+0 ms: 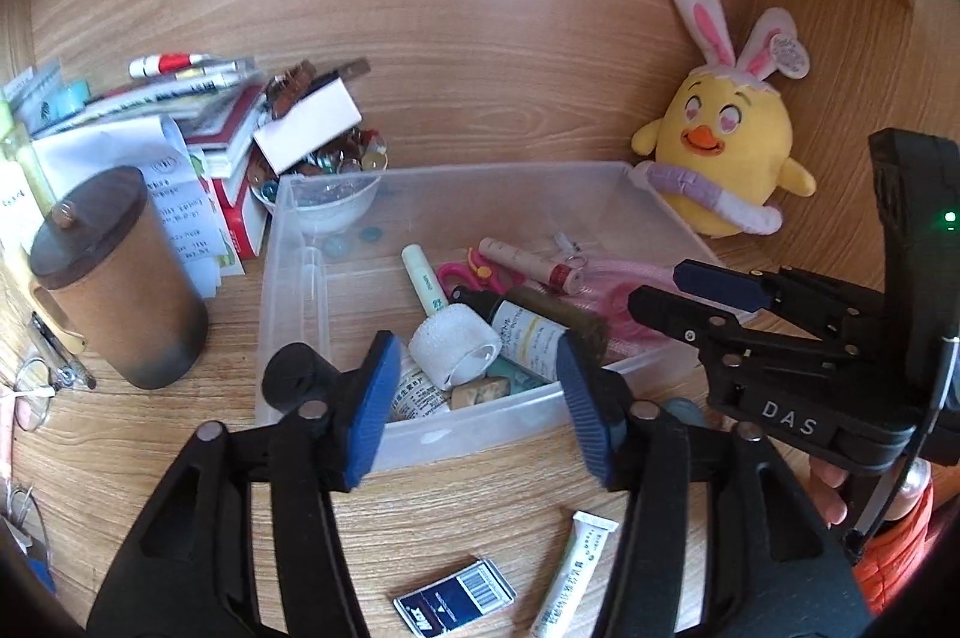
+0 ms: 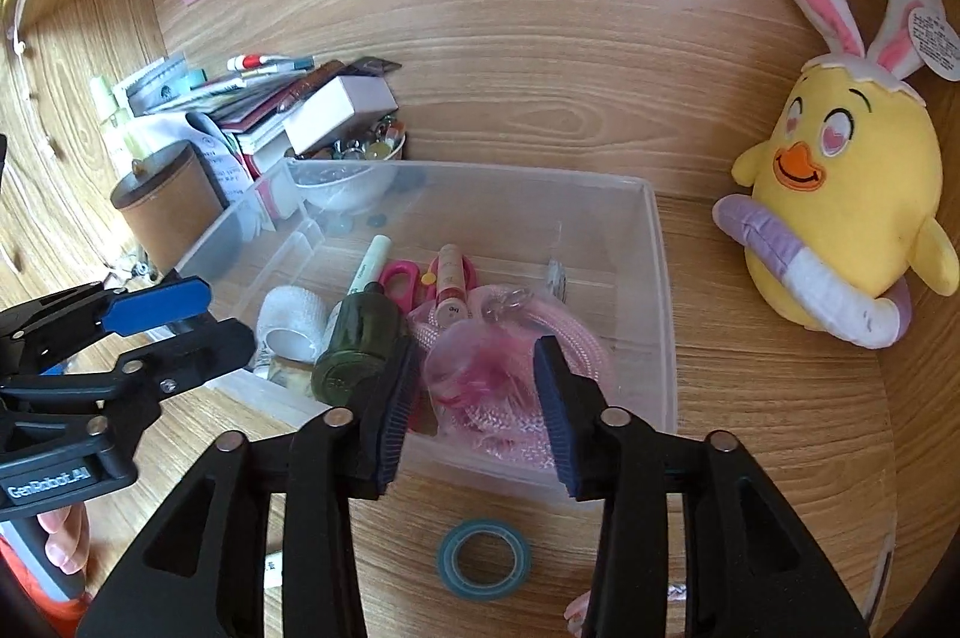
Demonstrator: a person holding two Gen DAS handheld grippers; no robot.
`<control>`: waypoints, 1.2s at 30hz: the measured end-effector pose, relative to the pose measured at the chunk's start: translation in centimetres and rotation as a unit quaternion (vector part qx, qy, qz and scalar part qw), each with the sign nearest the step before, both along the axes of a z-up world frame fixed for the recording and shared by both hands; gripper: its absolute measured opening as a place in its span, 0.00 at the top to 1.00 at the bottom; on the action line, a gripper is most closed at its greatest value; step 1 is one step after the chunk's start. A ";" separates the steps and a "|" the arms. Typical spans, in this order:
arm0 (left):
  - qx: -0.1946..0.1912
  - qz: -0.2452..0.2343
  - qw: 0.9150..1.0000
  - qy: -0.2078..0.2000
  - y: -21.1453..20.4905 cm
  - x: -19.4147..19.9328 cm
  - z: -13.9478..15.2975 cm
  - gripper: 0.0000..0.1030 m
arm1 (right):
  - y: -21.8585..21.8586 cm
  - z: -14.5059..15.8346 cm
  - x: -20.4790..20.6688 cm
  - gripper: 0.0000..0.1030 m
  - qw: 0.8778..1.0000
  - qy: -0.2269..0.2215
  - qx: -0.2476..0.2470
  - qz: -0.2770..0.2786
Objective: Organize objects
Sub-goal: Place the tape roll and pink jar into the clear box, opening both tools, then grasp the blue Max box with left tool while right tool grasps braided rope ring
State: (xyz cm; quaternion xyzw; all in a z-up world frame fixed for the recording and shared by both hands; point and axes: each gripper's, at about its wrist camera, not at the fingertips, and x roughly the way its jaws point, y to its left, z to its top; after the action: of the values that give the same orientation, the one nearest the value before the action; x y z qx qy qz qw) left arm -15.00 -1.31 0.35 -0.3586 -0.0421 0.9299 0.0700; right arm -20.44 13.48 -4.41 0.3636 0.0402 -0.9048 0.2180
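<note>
A clear plastic bin (image 1: 420,437) (image 2: 657,242) stands on the wooden desk. It holds a white bandage roll (image 1: 454,345) (image 2: 292,321), a dark green bottle (image 1: 549,329) (image 2: 354,347), pink scissors (image 1: 474,273) (image 2: 402,281), a glue stick (image 1: 423,278) and pink rope (image 2: 516,398). My left gripper (image 1: 477,407) is open and empty over the bin's near wall. My right gripper (image 2: 477,401) is open and empty above the rope, and shows in the left wrist view (image 1: 684,290). On the desk in front lie a white tube (image 1: 573,578), a dark blue box (image 1: 454,599) and a blue tape roll (image 2: 483,558).
A yellow chick plush (image 1: 729,152) (image 2: 840,212) sits at the right against the back wall. A brown lidded cup (image 1: 120,278) (image 2: 165,203), a pile of books and papers (image 1: 198,122) and a bowl of glass beads (image 1: 324,194) crowd the left.
</note>
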 end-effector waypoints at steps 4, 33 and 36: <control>-0.008 -0.005 1.000 0.020 0.2 1.6 1.1 0.38 | 0.5 0.8 1.1 0.58 1.000 0.012 -0.002 0.001; -0.043 -0.008 0.994 -0.100 -1.9 7.1 -6.6 0.15 | 7.5 -3.1 7.4 0.31 0.998 -0.022 0.026 -0.044; -0.040 -0.011 0.993 -0.113 -2.0 7.1 -7.2 0.15 | 8.4 -4.4 7.0 0.30 0.998 -0.035 0.037 -0.049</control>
State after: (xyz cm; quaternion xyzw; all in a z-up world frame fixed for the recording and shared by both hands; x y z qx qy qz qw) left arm -7.85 -3.33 -6.87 -0.4647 -0.0086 0.8834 0.0605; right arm -13.44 21.86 -8.83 0.4046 0.0482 -0.8989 0.1614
